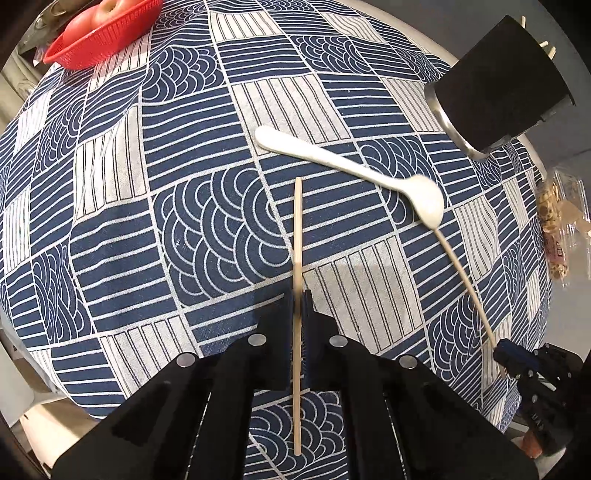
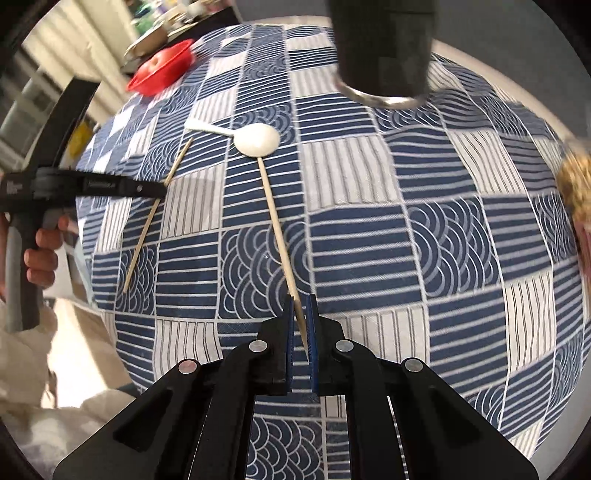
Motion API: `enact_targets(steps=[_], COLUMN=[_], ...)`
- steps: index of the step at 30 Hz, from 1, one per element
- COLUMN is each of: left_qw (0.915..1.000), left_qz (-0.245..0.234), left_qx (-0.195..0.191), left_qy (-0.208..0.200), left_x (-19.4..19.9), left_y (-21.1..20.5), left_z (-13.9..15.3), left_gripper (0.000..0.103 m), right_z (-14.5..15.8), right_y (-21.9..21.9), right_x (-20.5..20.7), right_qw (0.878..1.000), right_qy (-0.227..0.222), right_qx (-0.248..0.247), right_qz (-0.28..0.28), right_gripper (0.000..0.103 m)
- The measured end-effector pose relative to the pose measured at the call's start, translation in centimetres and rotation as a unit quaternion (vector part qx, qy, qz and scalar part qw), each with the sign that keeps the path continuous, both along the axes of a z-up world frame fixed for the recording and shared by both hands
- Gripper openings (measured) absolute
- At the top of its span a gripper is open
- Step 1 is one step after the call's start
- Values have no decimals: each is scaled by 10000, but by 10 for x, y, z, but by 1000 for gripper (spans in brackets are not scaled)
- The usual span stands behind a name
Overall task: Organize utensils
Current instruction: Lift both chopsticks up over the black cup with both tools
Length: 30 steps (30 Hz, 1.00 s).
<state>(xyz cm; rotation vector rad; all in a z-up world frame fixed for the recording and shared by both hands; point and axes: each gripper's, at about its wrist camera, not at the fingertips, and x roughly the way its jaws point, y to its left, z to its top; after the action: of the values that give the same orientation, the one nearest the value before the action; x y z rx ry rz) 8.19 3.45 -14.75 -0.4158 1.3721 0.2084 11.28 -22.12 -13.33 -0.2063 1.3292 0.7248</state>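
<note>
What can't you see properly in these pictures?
- Inside the black utensil holder: both views show only its outside; right wrist view blurs it and cuts its top.
- Snack bag: at the frame edge, label unreadable.
- Fruit in the red basket: cut off by the left view's top.

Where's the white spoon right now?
The white spoon lies on the patterned tablecloth, ahead of both grippers, just short of the black utensil holder; the right chopstick tip meets its bowl.
</note>
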Motion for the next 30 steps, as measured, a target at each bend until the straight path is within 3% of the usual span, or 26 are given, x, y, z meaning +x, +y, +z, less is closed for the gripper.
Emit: enact_targets(steps=[6,11,23,30], left_qw=[9999,9997,9968,9918], left_qz=[-114,-134,-485,-857], left_qx=[77,189,494,716], left_qy=[44,-15,-397,-613], left_x=[-15,-24,-10,20], left_y=[9,23,32,5], left_z=[3,19,76,97], left_gripper=[5,5,5,5], right_z=[5,14,82,95], right_y=[-28,-44,-82,-81], right_x=[11,19,26,30], right_qw=[9961,9927,9800,9801], right_qy=[435,457,-168,-494], right_qx=[465,616,1413,1308], right_qz=[-606,-934,-1395,-1409], right_gripper=[5,5,1,1])
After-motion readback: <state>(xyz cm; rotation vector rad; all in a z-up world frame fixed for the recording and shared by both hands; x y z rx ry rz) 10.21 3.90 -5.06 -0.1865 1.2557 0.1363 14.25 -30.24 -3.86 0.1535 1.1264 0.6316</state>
